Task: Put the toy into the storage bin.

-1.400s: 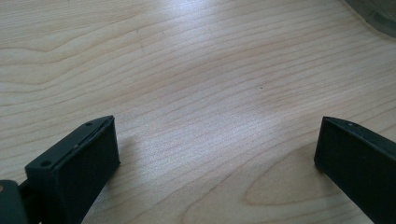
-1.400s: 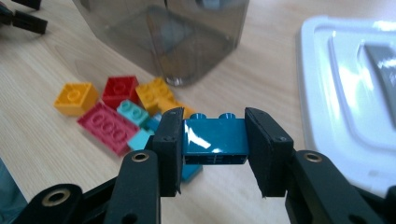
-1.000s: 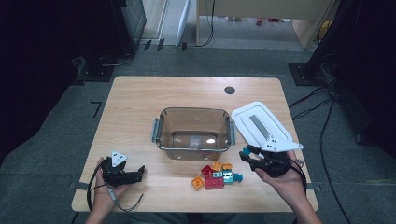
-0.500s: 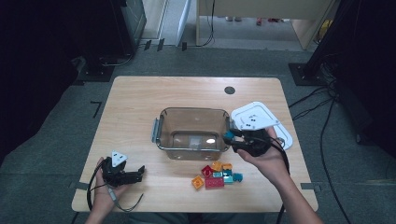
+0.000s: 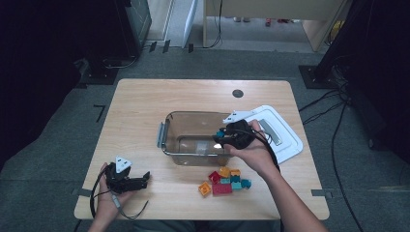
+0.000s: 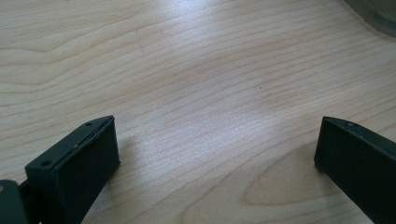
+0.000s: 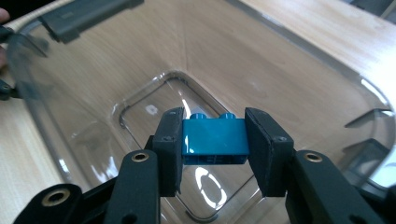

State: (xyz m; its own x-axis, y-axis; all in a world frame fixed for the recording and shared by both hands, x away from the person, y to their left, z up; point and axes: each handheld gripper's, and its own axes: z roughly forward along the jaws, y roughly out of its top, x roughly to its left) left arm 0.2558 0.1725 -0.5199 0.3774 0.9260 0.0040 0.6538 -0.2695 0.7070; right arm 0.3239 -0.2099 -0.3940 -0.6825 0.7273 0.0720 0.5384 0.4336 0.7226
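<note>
Delivery is the step in hand: the right gripper (image 7: 214, 154) clamps a blue brick (image 7: 215, 141) at frame centre, above the clear container (image 7: 116, 88). Next, spread the jaws to drop it (left gripper (image 6: 215, 154) idles wide open).

A lab or test room: a lone wooden table (image 5: 145, 111) on grey carpet (image 5: 58, 145), black equipment racks (image 5: 130, 24) and loose cables (image 5: 338, 106) around it.
</note>
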